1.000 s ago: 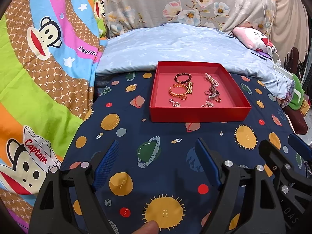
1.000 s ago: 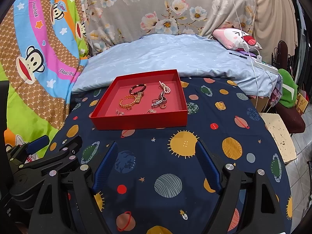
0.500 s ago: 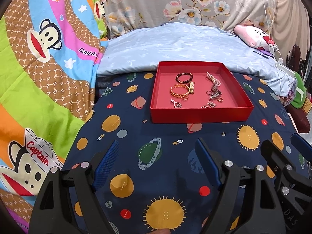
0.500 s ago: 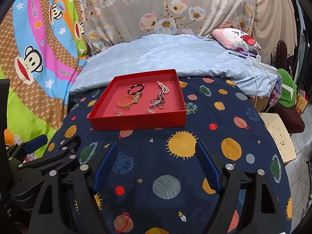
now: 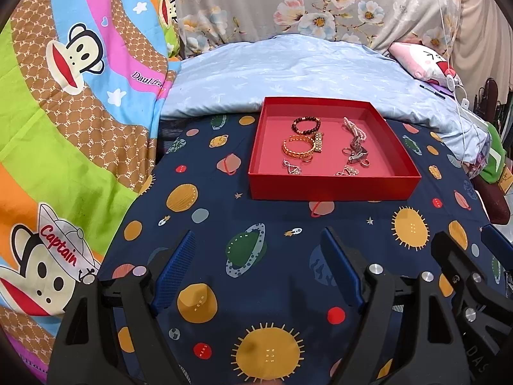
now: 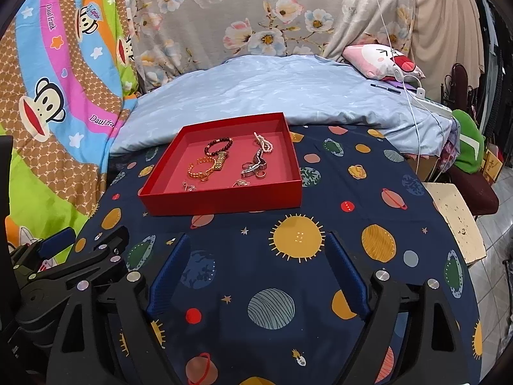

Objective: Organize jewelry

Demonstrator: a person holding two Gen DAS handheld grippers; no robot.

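A shallow red tray (image 5: 330, 187) (image 6: 224, 200) sits on the planet-print cloth ahead of both grippers. In it lie a dark bead bracelet (image 5: 305, 125) (image 6: 219, 146), a gold chain bracelet (image 5: 298, 149) (image 6: 202, 168), a pink pearl strand (image 5: 354, 131) (image 6: 263, 142), a silver clasp piece (image 5: 356, 155) (image 6: 253, 166) and small silver charms (image 5: 291, 170) (image 6: 189, 187). My left gripper (image 5: 258, 272) is open and empty, well short of the tray. My right gripper (image 6: 256, 276) is open and empty, also short of it.
A pale blue quilt (image 5: 288, 70) lies behind the tray. A monkey-print blanket (image 5: 64, 112) hangs at the left. A pink plush pillow (image 6: 381, 61) and white cable (image 6: 413, 96) sit at the back right. The cloth's edge drops off at the right near a stool (image 6: 455, 224).
Both grippers have drawn back slightly; the tray sits a little farther away and the view has shifted a bit. A fingertip at the bottom of the left view is gone.
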